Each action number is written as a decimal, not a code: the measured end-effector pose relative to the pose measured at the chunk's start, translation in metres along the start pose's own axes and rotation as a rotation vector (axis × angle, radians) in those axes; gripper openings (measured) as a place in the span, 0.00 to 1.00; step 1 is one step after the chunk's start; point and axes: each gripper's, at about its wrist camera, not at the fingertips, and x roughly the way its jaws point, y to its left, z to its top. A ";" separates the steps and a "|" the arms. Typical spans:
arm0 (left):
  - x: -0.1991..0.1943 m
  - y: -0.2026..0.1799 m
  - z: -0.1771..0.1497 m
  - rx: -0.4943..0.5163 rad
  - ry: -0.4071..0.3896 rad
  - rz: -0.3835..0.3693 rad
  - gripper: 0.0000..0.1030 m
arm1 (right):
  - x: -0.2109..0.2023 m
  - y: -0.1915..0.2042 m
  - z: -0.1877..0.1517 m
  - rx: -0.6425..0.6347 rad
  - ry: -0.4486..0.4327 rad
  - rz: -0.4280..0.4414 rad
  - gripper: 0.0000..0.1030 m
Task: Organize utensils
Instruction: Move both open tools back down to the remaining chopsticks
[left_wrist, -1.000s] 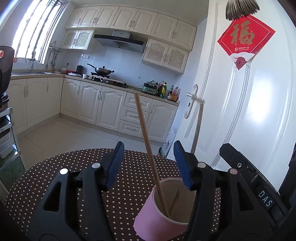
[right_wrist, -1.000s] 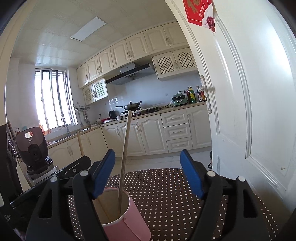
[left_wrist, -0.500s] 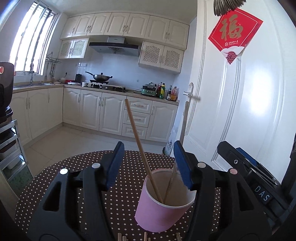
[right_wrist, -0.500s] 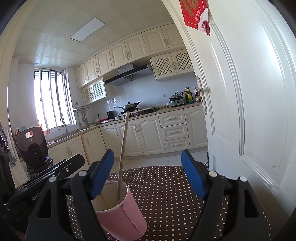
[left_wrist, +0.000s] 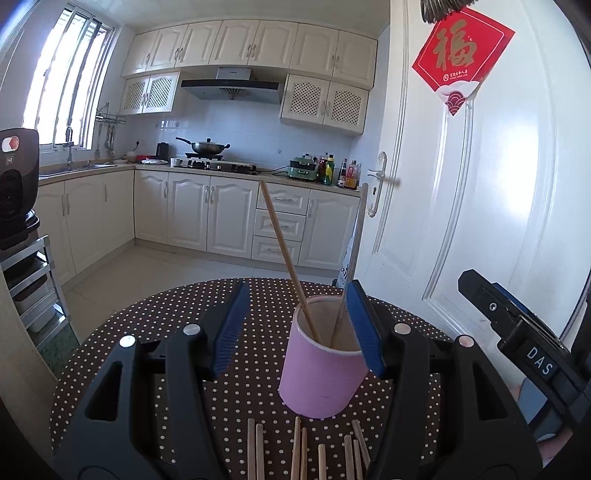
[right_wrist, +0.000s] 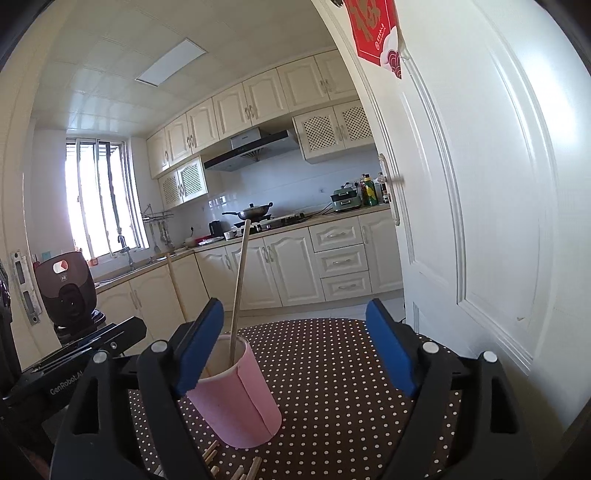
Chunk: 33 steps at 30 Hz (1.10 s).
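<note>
A pink paper cup (left_wrist: 320, 365) stands on the dotted table (left_wrist: 147, 332) with two wooden chopsticks in it, one leaning left (left_wrist: 284, 254) and one nearly upright (left_wrist: 354, 251). Several loose chopsticks (left_wrist: 299, 454) lie on the table in front of the cup. My left gripper (left_wrist: 297, 328) is open and empty, just behind and above the loose chopsticks. In the right wrist view the cup (right_wrist: 236, 391) sits by my left finger, with chopstick ends (right_wrist: 236, 469) below. My right gripper (right_wrist: 295, 350) is open and empty.
A white door (left_wrist: 480, 184) stands close on the right of the round table. Kitchen cabinets (left_wrist: 221, 214) lie beyond the table. A dark appliance (left_wrist: 14, 184) on a rack stands at the left. The right gripper's body (left_wrist: 524, 343) is beside the cup.
Both grippers have pulled back and up from the cup. The cup now sits farther ahead, and the loose chopsticks on the table have come into view.
</note>
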 end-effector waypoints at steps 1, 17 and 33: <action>-0.003 0.000 -0.001 0.003 0.004 0.006 0.54 | -0.002 0.000 -0.001 0.001 0.003 0.000 0.74; -0.033 0.012 -0.033 0.031 0.110 0.060 0.54 | -0.036 -0.007 -0.026 0.010 0.099 -0.043 0.75; -0.065 0.026 -0.072 0.021 0.207 0.079 0.54 | -0.067 -0.005 -0.057 0.028 0.275 -0.062 0.76</action>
